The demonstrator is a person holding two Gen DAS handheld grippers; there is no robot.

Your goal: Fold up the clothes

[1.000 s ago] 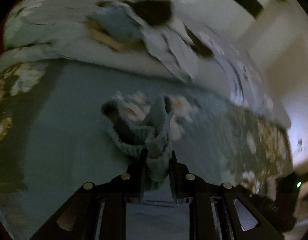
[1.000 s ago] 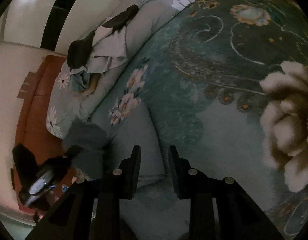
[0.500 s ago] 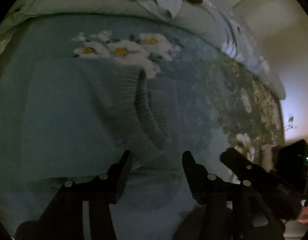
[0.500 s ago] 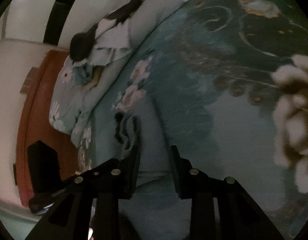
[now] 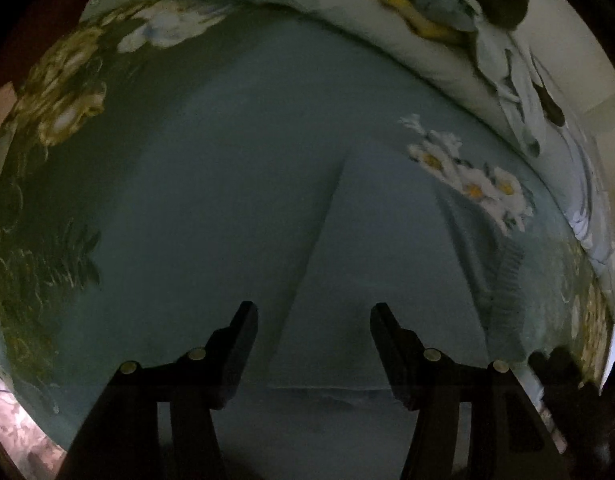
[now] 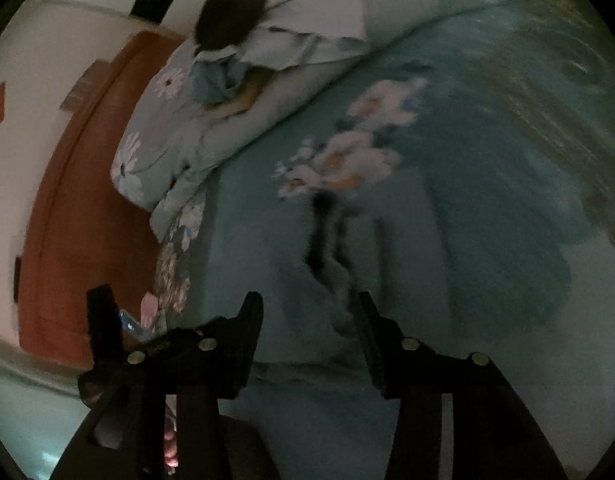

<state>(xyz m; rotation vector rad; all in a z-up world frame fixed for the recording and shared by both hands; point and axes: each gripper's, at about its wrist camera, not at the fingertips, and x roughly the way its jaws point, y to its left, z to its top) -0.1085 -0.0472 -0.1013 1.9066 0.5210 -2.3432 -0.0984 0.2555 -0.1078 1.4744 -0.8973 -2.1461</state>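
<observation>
A blue-grey knit sweater point(image 5: 387, 264) lies flat on a bed covered with a teal floral bedspread point(image 5: 187, 200), seen in dim light from two hand-held claws. The left claw point(image 5: 313, 320) points steeply down over the garment, its jaws opening, with only flat fabric beneath the gap and neither pad pressing on it. A straight folded edge of the sweater runs up between the fingers, and a ribbed cuff point(image 5: 507, 280) shows on the side toward the white daisies point(image 5: 467, 176) printed on the cover. The right claw point(image 6: 307, 308) hangs lower-angled above a rumpled part of the same sweater point(image 6: 335, 280), jaws likewise opening; blur hides whether the cloth touches its fingers. Toward the head of the bed, a heap of loose clothes point(image 6: 267, 52) rests on a folded quilt point(image 6: 179, 140). Beyond the bed's side edge is a reddish-brown wooden panel point(image 6: 79, 200), with the other claw in front of it.
</observation>
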